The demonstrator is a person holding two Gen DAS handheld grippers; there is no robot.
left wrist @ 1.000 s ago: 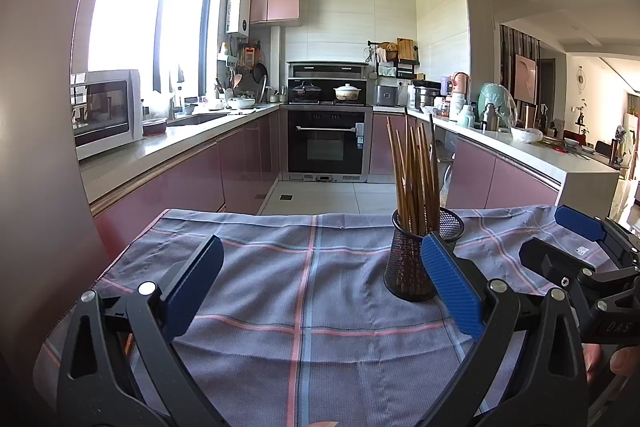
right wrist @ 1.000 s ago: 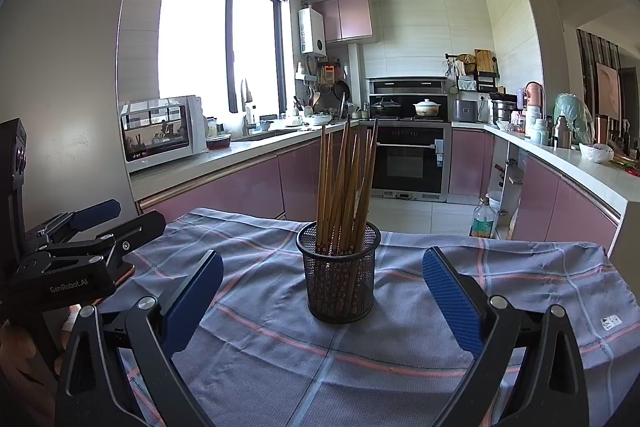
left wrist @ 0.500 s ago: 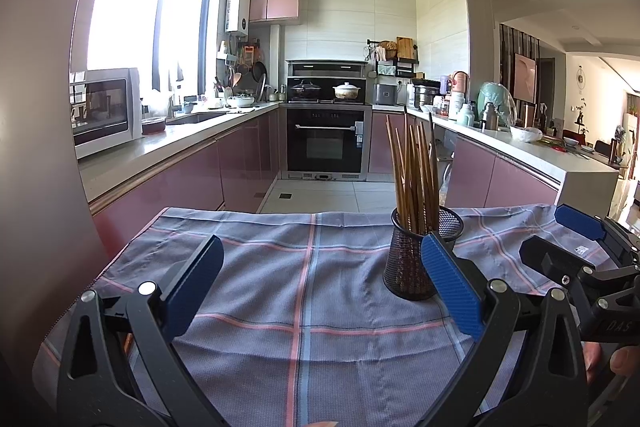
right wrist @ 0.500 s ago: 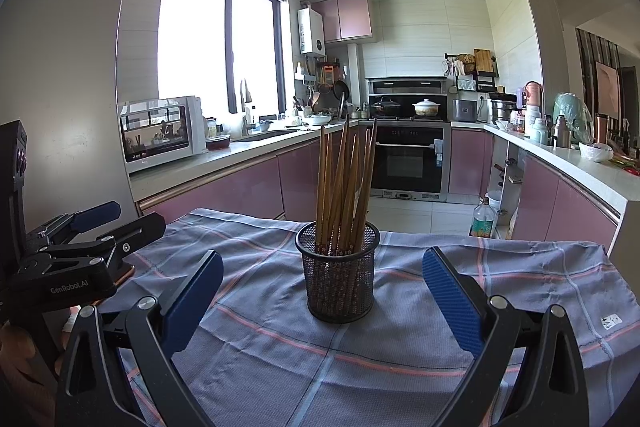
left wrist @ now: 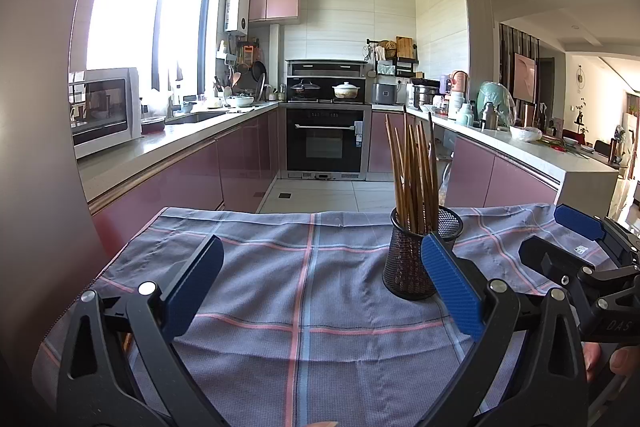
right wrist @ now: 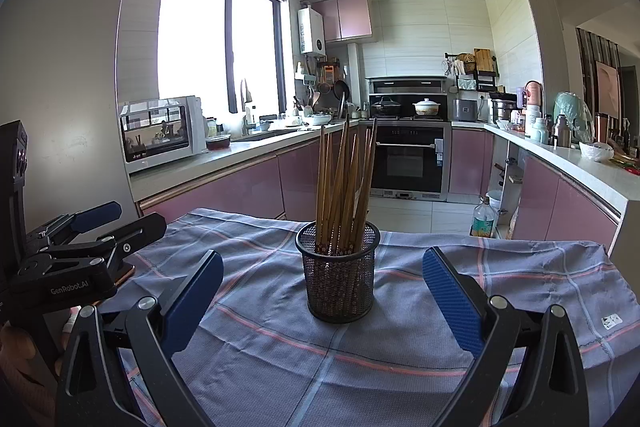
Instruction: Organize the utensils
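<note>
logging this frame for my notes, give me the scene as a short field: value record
setting: home kitchen, table with a plaid cloth
holder: black mesh cup, upright on the cloth
contents: wooden chopsticks, standing bundled, tips leaning slightly
left gripper: open, empty, mesh cup just inside its right finger's line of sight
right gripper: open, empty, mesh cup centred between its fingers but farther ahead
contact: neither gripper touches the cup
loose utensils on cloth: none visible
</note>
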